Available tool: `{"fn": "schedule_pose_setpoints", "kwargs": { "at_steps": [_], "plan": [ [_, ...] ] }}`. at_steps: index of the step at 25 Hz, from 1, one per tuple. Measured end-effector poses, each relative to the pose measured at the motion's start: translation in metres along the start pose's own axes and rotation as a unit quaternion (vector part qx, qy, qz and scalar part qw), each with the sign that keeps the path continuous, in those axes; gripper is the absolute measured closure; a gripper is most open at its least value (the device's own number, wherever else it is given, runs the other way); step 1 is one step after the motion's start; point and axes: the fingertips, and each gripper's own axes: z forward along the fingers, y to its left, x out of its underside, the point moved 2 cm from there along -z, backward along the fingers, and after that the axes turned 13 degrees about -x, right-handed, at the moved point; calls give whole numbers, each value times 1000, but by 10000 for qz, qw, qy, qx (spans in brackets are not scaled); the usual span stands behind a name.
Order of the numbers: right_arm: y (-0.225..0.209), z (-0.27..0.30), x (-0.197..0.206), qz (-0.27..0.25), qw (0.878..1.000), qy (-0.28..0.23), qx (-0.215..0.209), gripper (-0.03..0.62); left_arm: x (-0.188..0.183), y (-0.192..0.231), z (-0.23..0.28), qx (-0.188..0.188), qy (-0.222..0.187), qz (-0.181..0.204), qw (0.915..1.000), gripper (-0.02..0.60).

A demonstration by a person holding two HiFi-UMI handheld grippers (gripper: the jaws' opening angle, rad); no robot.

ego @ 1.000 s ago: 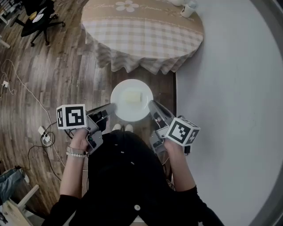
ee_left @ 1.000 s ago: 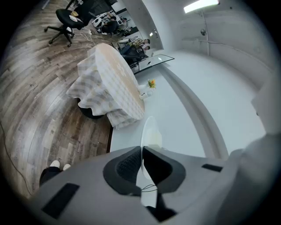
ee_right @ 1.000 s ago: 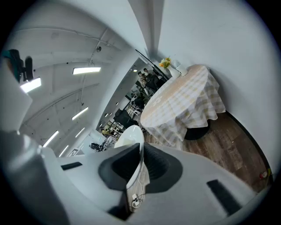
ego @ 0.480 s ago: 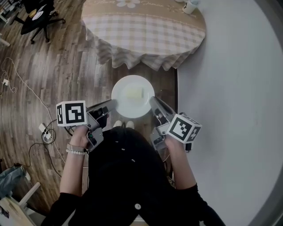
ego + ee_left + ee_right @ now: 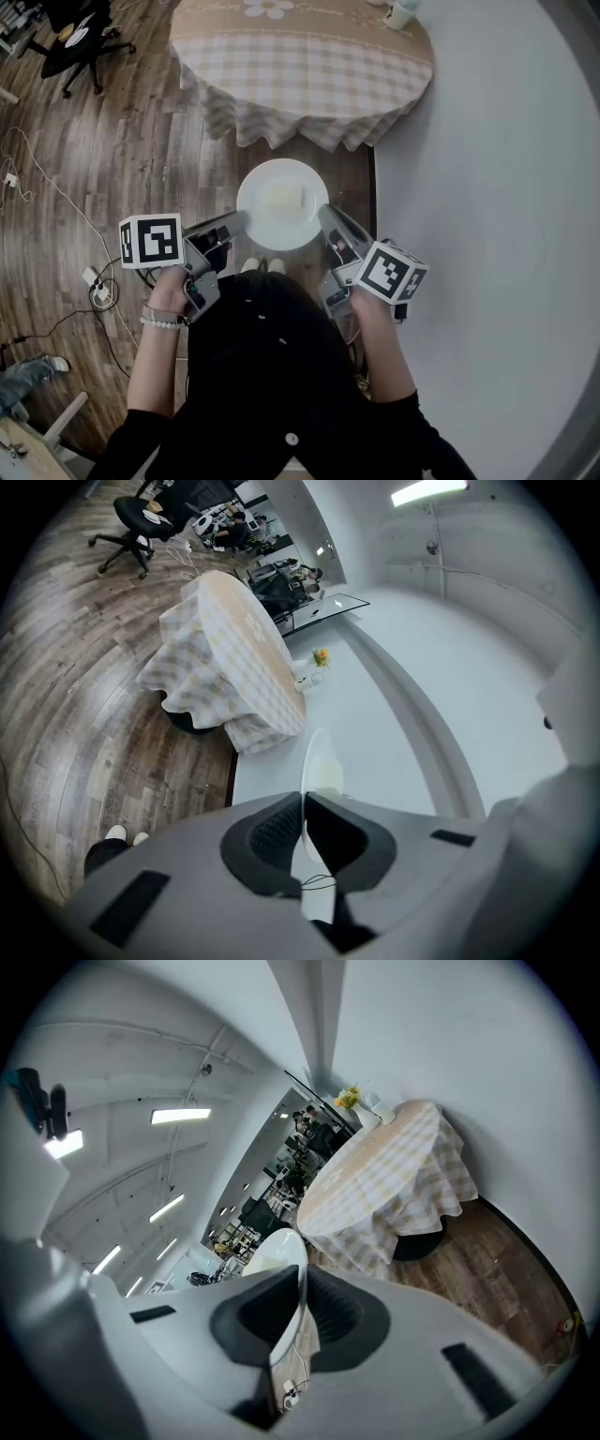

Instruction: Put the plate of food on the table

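My left hand-held gripper point(image 5: 242, 221) and right hand-held gripper point(image 5: 324, 214) each pinch the rim of the round white plate point(image 5: 279, 234); I'd carry it level to the round checked-cloth desk point(image 5: 300, 75).

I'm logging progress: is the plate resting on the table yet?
No: the head view shows the plate held between the left gripper and right gripper over the floor, short of the table.

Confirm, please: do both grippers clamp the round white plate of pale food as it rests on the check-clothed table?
No: the head view shows left gripper and right gripper clamping the round white plate above the wooden floor, short of the check-clothed table.
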Motion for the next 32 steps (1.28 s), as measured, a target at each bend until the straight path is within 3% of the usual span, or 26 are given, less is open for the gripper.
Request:
{"fn": "schedule_pose_setpoints", "kwargs": {
  "at_steps": [2,6,9,13,24,32],
  "plan": [
    [0,2,-1,10,10000,-23,54,580,-2,-4,-2,79,44,-128,9999,574],
    [0,2,0,31,9999,-78,54,580,-4,-1,0,70,61,51,9999,574],
    [7,6,0,48,9999,-126,20,580,-5,-7,-4,161,99,-102,9998,574],
    [12,11,0,61,9997,-218,30,580,-13,1,-7,118,91,184,9997,574],
    [16,18,9,121,9990,-411,80,580,-17,5,-15,188,223,82,9995,574],
    [16,22,-2,84,9992,-380,63,580,-26,5,-12,183,173,252,9994,574]
  ]
}}
